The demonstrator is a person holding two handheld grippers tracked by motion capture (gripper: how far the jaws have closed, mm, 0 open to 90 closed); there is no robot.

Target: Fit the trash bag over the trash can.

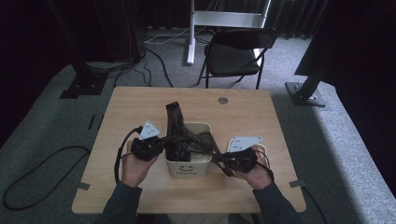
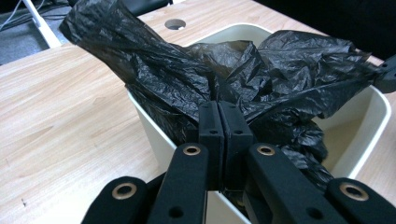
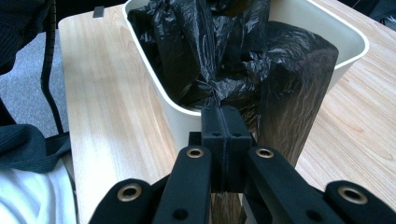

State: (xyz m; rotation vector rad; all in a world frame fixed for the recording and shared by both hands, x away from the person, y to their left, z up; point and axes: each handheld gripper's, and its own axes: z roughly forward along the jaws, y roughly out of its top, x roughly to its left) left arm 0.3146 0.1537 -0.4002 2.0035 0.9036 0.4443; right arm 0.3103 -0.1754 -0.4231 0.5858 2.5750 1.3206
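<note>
Both claws are pressed together on the same black plastic bag: the left claw (image 2: 218,116) pinches a fold of it over the near rim of the bin, and the right claw (image 3: 224,122) pinches another bunched fold at the bin's other side.

Around them, the room is dim, with a grey carpet (image 1: 56,121) underfoot, dark curtains at the back, black cables (image 1: 154,56) trailing across the floor, a black folding chair (image 1: 233,53) beyond the far edge and a white metal frame (image 1: 224,18) behind it. The surface (image 1: 135,107) is a light wooden tabletop with a round cable hole (image 1: 223,100) near its far edge.

On it, toward the near side and between the person's two hands, stands the cream plastic bin (image 1: 187,168), rectangular with rounded corners. The bag (image 1: 176,126) is thin, crinkled and glossy; most of it sits crumpled inside the bin, one strip rises above the far rim, and in the right gripper view a flap hangs over the rim and down the outer wall.

Dark print marks the bin's near wall, a small curved mark above a short word (image 1: 187,171), too small to read with certainty.
</note>
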